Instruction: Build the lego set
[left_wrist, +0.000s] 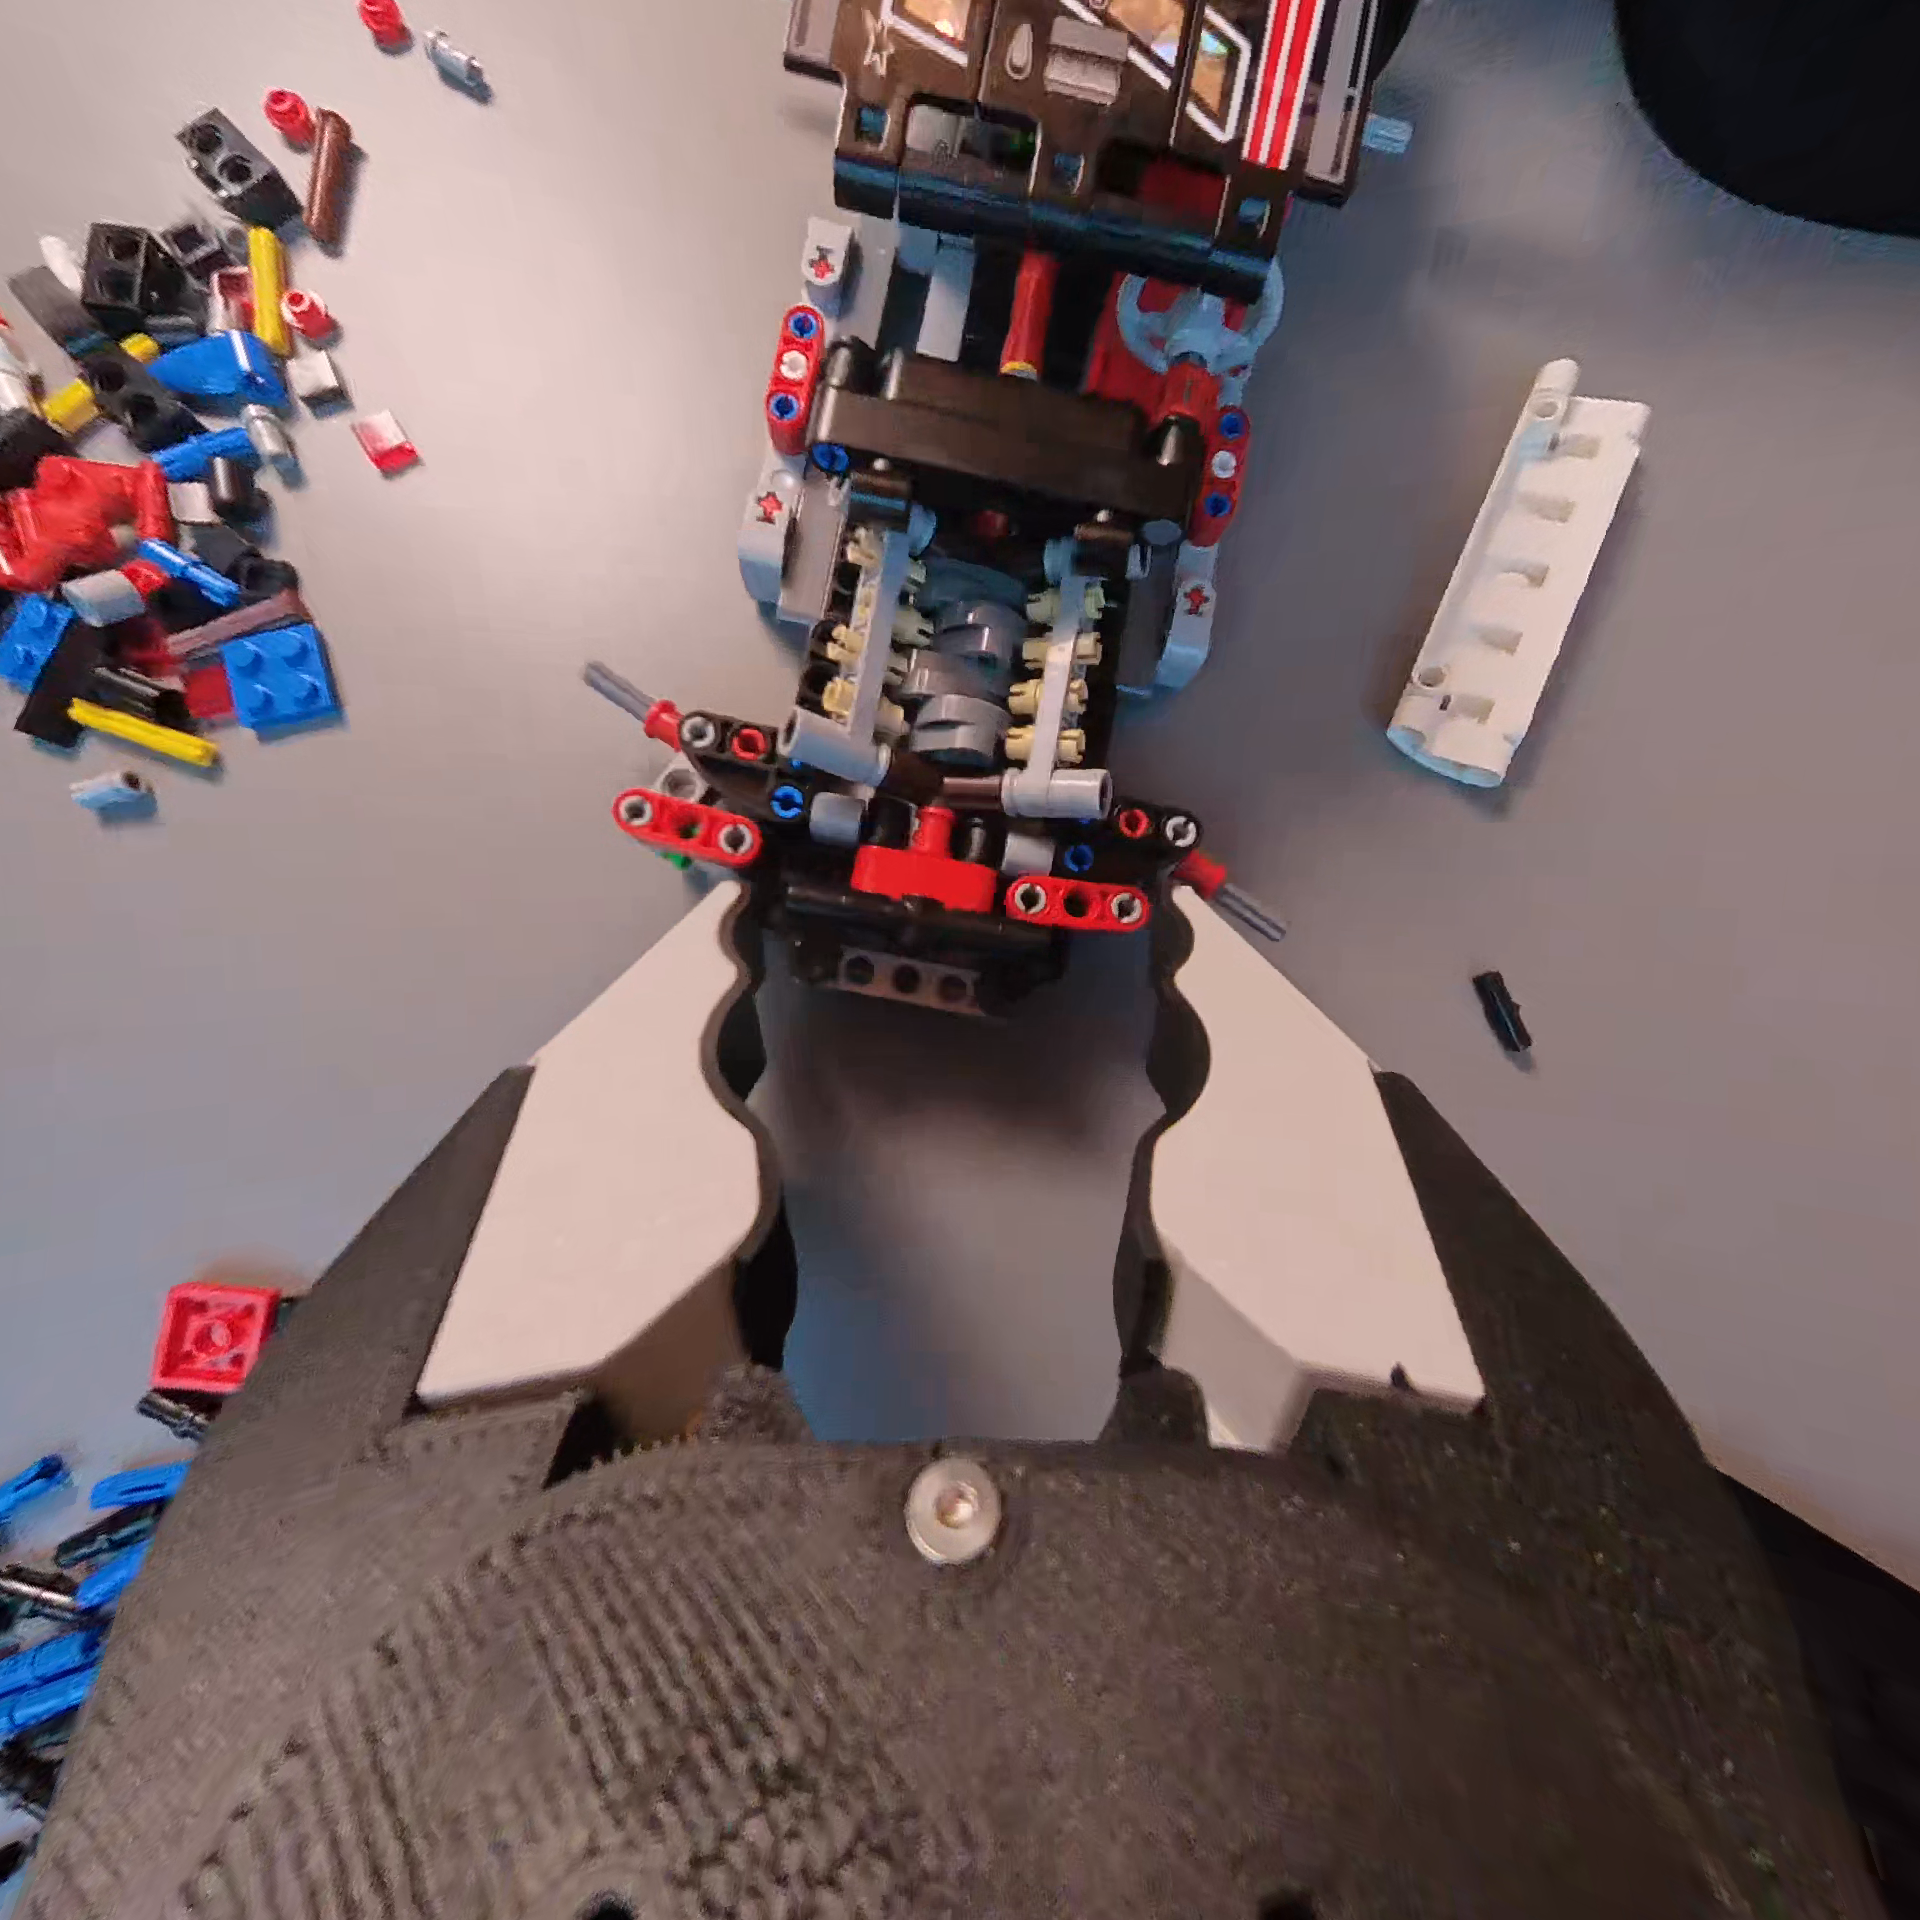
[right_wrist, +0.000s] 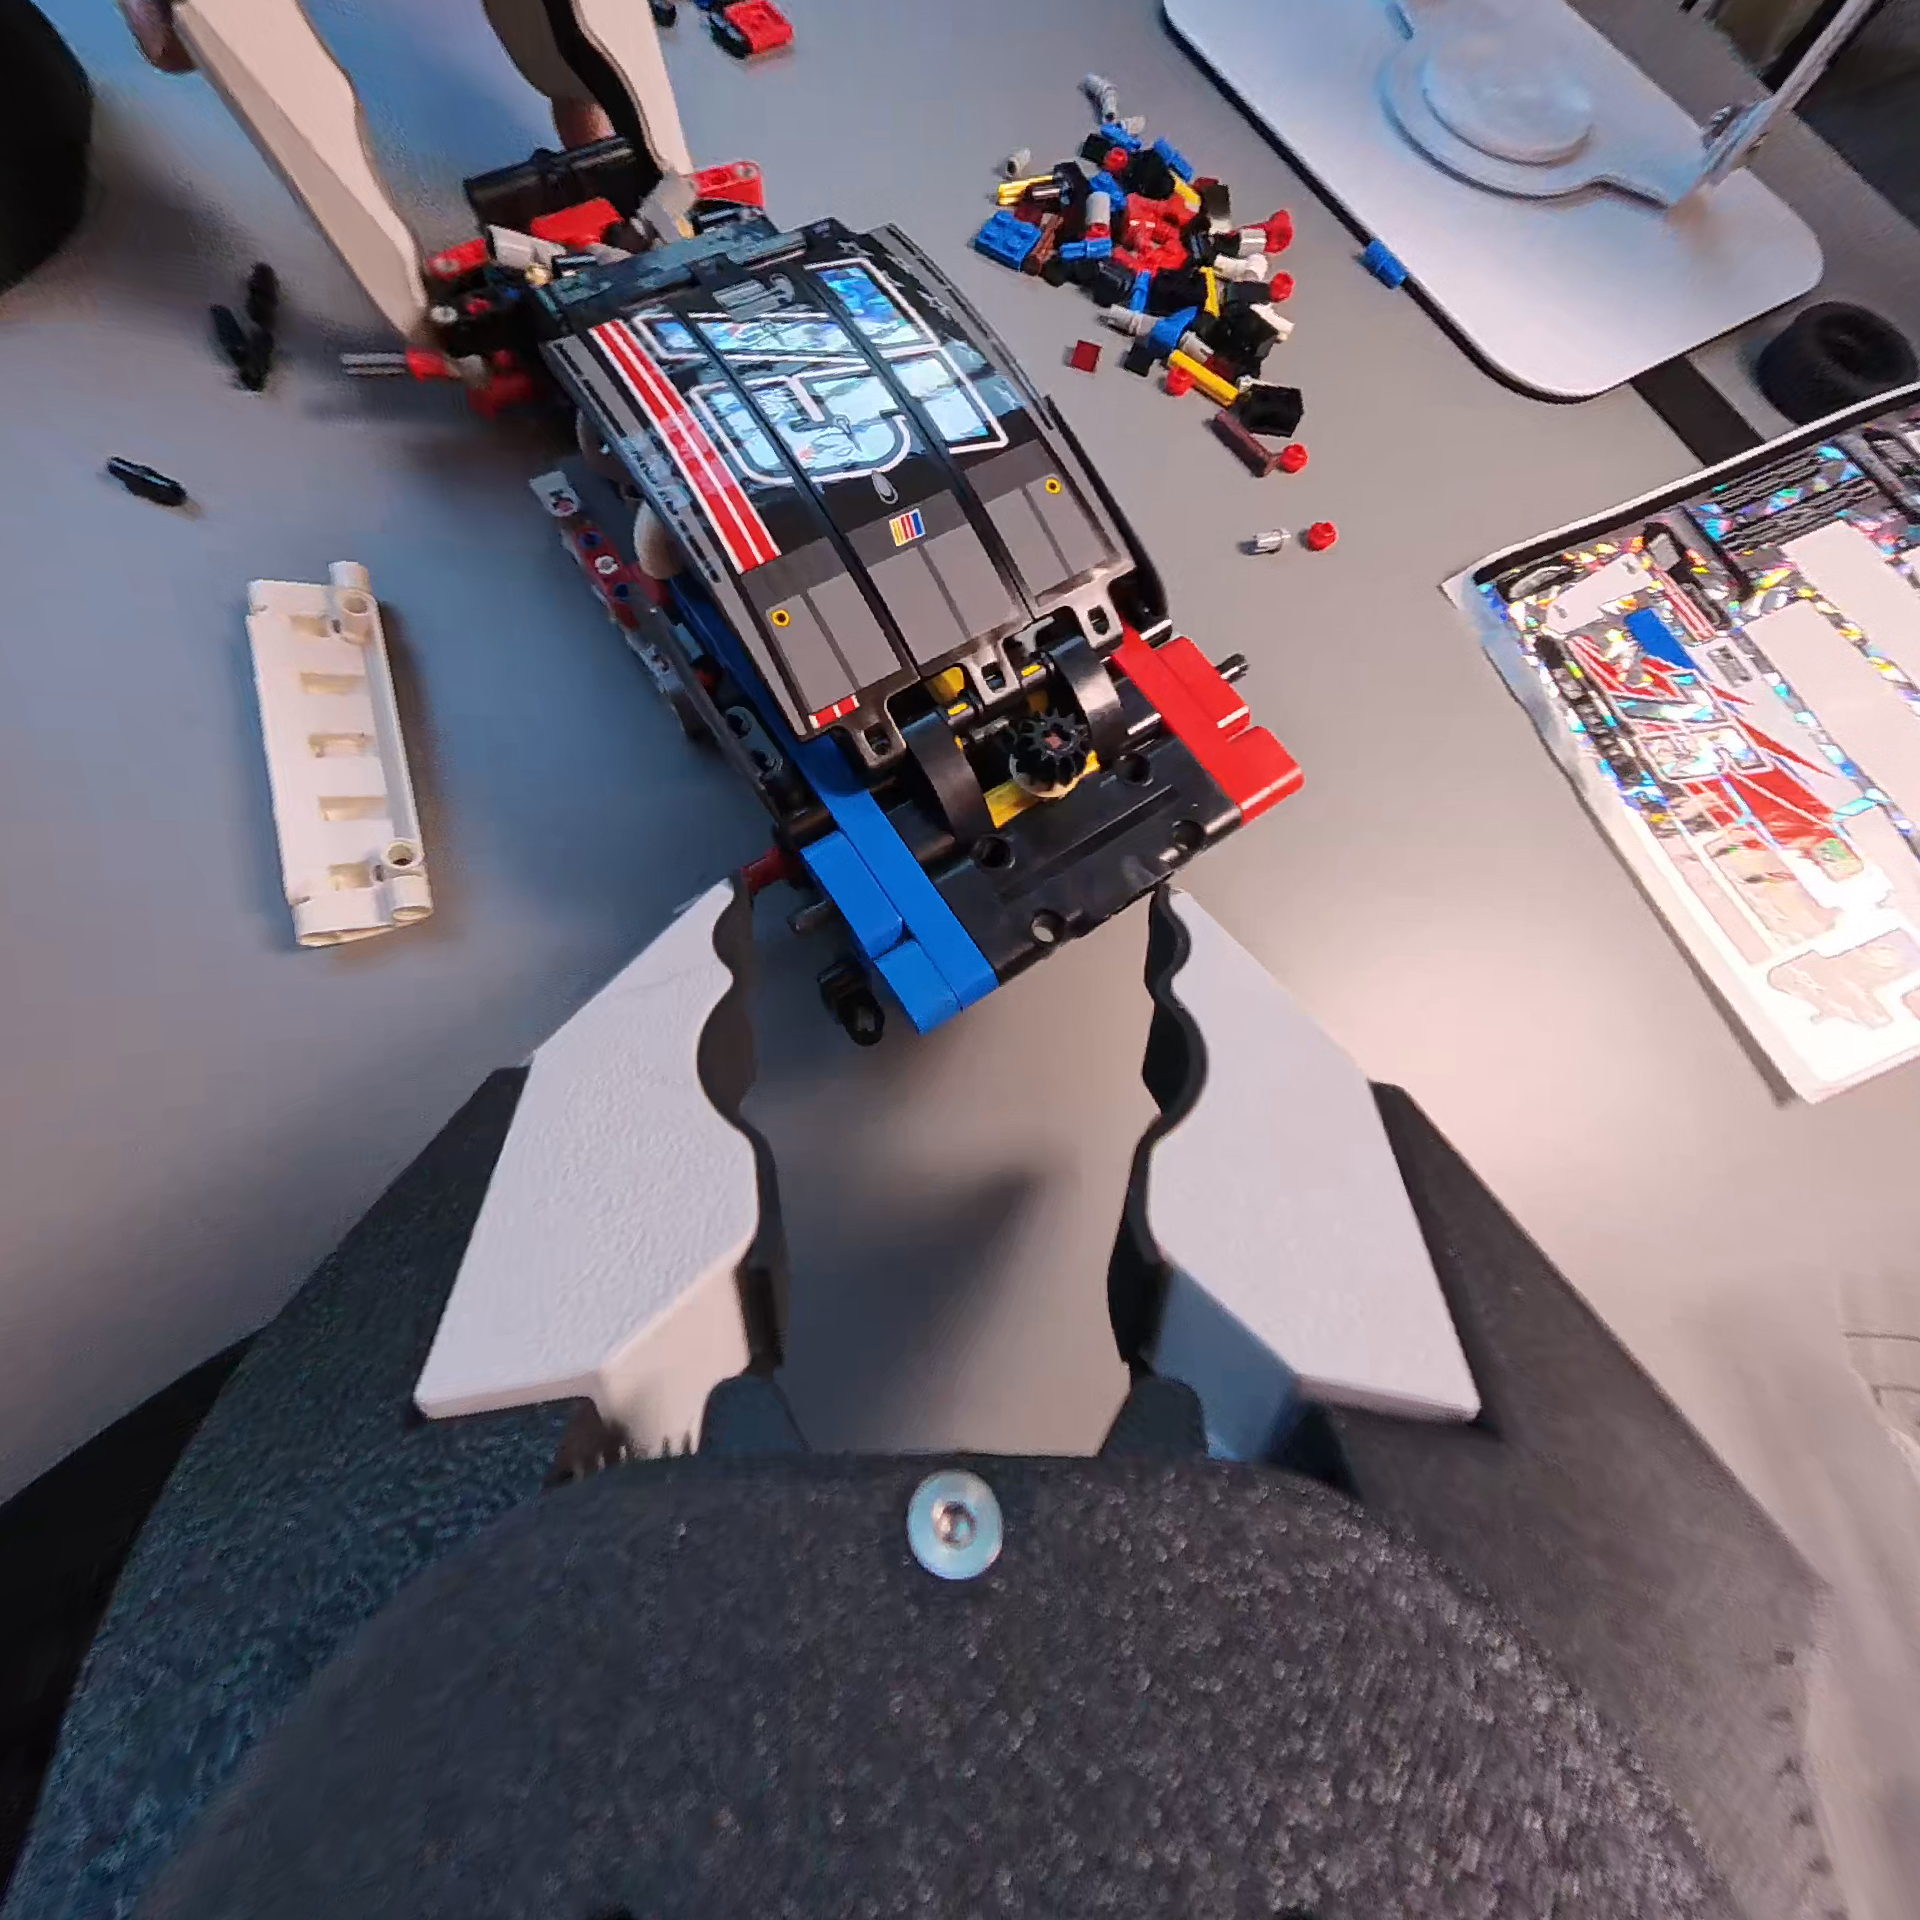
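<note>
Both grippers are standing spread and gripping nothing: the left gripper (left_wrist: 956, 914) is flanking the engine end of the lego car (left_wrist: 977, 582), the right gripper (right_wrist: 945, 914) its blue-and-red end. Beside the car, a white panel (right_wrist: 338, 758) is lying on the grey table (right_wrist: 1403, 1143); beyond it, loose pieces (right_wrist: 1153, 249) are sitting heaped.

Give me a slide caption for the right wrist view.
Open right gripper at the lego car's blue-and-red end.
</note>
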